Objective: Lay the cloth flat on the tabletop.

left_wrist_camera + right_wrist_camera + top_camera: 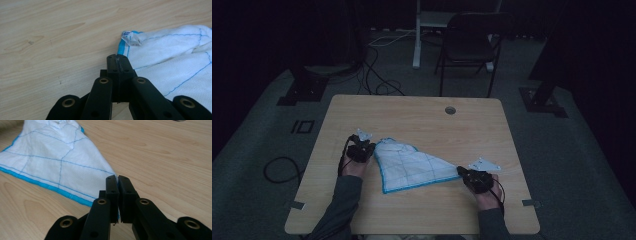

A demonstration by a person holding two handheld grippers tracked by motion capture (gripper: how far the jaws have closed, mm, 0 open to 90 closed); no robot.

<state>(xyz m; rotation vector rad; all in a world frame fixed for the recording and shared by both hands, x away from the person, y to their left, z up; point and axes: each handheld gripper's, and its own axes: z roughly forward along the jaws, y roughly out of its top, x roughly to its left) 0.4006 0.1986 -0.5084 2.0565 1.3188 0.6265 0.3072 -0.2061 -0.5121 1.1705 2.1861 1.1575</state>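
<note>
Here we list what lies on the wooden table.

Item one: a white cloth with thin blue grid stitching and a bright blue hem. We see it spread near the table's middle, toward the person's side, in a roughly triangular shape: bunched and narrow at its far left end, broad along its near blue edge, tapering to a point at the right. A small white label stands up from the hem at the bunched end.

Item two: the left gripper, held in the person's left hand. We find its jaws pressed together on the cloth's left edge; in the left gripper view the blue hem runs straight into the closed tips, just below the label.

Item three: the right gripper, held in the right hand. Its jaws are likewise clamped on the cloth, here on the tapered right corner; in the right gripper view the fabric's point disappears between the two black pads, a thin slit left between them.

Item four: a round cable port set into the table's far side, well apart from the cloth.

Item five: a dark folding chair on the floor beyond the table, and loose cables on the carpet.
</note>
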